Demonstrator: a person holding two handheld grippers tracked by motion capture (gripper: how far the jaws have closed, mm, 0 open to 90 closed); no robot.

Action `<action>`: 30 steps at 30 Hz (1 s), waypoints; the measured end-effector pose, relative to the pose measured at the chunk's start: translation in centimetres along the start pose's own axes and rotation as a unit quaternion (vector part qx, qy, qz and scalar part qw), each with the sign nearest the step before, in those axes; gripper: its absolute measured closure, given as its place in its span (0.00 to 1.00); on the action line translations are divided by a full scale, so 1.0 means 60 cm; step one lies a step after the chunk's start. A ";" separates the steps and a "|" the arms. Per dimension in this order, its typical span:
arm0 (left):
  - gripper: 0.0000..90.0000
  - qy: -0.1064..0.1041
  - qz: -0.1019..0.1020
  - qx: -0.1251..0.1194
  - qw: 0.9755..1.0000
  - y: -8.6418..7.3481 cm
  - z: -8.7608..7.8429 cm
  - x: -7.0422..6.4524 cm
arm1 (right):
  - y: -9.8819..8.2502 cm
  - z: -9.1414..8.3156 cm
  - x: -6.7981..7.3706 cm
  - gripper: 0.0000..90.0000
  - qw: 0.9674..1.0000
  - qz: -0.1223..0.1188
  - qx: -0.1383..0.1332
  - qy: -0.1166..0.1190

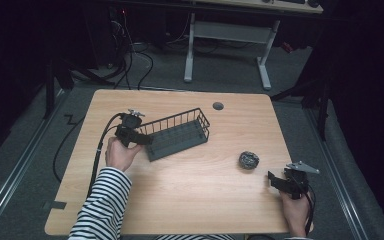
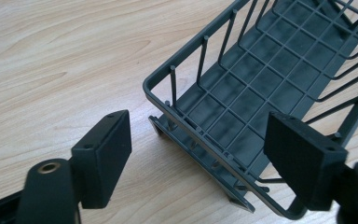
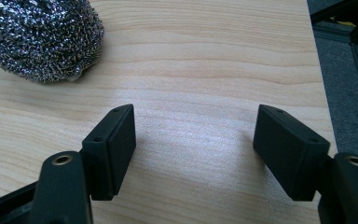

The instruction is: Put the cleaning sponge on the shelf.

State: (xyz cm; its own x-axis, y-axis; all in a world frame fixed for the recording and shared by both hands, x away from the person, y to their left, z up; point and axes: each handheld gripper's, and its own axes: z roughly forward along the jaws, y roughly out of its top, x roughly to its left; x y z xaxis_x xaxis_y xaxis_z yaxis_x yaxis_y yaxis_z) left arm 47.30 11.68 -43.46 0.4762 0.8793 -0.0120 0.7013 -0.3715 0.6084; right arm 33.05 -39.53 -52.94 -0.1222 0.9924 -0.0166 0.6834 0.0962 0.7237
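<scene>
1. Basket (image 1: 177,134) — that dark wire rack with the solid tray under it — sat left of centre on the table (image 1: 190,200), its near short end right at your left gripper (image 1: 141,138).
2. It looked light and stiff to me: thin rods, hard coating, so probably a bit slick against the pads.
3. Best grab, I'd say, was the top rim rod at that short end (image 2: 186,60), or the corner where the uprights meet it. The floor grid gave you nothing to pinch.
4. Your left gripper (image 2: 198,154) had its jaws spread either side of that end wall, not yet pressing on it, so nothing was grasped.
5. Long axis ran from near-left to far-right in the high view; the open top faced up, and the far end pointed toward the table's cable hole (image 1: 218,106).
6. Your right gripper (image 1: 280,181) sat parted and empty near the right edge — just beside the steel scourer (image 3: 39,37), not touching.
</scene>
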 end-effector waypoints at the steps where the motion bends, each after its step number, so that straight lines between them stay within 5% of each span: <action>1: 0.30 0.002 0.002 0.002 1.000 0.000 0.002 -0.003 | 0.000 0.000 0.000 0.33 1.000 0.000 0.000 0.000; 15: 0.52 -0.005 0.024 0.026 0.999 -0.004 0.015 -0.016 | 0.000 0.000 0.001 0.33 1.000 0.000 0.000 0.001; 30: 0.58 -0.017 0.021 0.019 0.999 -0.014 0.009 -0.022 | 0.000 0.000 0.001 0.33 1.000 -0.001 0.000 0.001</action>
State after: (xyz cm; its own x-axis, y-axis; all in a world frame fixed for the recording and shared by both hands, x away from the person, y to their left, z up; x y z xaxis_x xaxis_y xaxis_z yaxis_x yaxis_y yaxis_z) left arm 46.39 10.68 -44.39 0.5223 0.8526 -0.0139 0.7002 -0.4195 0.5776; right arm 33.03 -39.47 -52.95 -0.1252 0.9920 -0.0155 0.6836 0.0976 0.7233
